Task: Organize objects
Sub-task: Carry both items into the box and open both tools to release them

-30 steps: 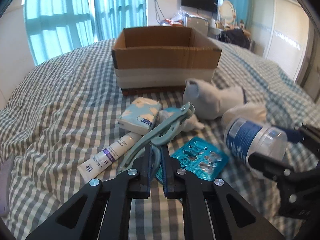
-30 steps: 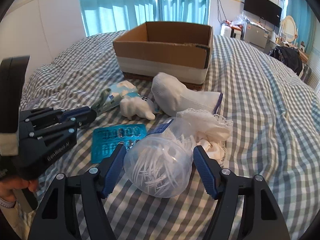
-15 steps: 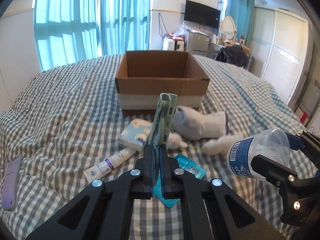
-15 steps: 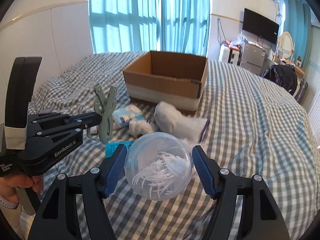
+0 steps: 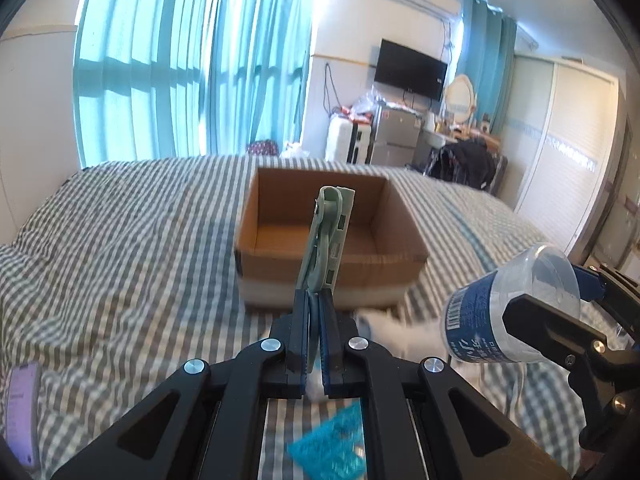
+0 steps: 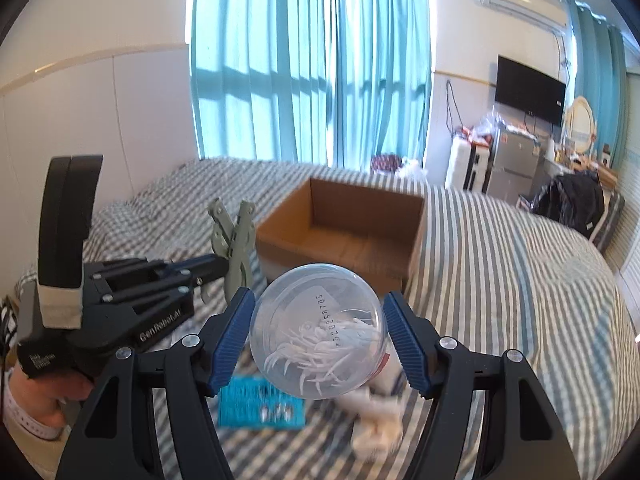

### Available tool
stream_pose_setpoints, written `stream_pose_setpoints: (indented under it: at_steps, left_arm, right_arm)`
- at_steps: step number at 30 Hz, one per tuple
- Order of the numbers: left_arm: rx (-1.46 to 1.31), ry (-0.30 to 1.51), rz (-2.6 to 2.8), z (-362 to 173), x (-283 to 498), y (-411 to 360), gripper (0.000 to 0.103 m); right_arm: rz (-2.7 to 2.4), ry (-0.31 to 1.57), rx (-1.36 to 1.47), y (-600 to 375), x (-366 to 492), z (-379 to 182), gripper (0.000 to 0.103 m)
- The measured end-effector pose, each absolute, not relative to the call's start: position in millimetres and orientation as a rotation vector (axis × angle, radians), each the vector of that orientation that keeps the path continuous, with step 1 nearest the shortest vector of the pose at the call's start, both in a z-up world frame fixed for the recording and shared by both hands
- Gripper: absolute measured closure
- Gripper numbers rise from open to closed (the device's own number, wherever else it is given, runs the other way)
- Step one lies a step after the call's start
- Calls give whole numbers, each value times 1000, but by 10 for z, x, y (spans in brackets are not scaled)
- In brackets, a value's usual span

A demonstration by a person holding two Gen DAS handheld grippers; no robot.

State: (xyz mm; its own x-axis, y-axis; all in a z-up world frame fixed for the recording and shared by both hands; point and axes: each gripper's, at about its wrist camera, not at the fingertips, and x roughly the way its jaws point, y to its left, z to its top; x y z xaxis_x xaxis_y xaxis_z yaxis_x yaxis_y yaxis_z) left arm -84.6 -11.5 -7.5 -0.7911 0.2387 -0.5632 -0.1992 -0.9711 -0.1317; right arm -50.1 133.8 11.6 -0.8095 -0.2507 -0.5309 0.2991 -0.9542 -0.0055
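Two tools raised over bed, angled down | left tool [image 5: 315, 312] clamped on green clip [image 5: 326, 236], clip upright before cardboard box [image 5: 332, 216] | right tool [image 6: 318, 332] clamped on clear jar [image 6: 320, 330], above bed's middle.

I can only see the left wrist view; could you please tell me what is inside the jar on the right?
Observer: Thin white picks show through the clear base of the jar.
Operator: Thank you. Is it gripped on both sides?
Observer: Yes, the right gripper clamps it on both sides.
Operator: And how does my clip look from there?
Observer: The clip stands up from the shut left gripper, its top ends spread in a V.
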Motion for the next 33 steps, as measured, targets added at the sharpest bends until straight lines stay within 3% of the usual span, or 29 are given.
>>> stream_pose_setpoints:
  at_steps: [9,19,30,31,33]
  left_arm:
    - [-837,-97,2793,31,-1560,-96,99]
    - [-835,-45,2792,-159,-2163,17,99]
    - [-971,-14,2766,-564,-2405,99,99]
    - [-981,-15,2759,-577,-2388,92,97]
    - [-1000,9,2761,-576,-2359,99,95]
  right_arm:
    - [-2740,140,702,1175,-1326,321,36]
    - [-2748,125,766,1237,-2327,26,37]
    - [-2727,33,885,1440,-2544,-311,35]
    - [-2727,24,868,1457,-2510,-273,34]
    - [-2740,14,847,1492,-2450,-194,22]
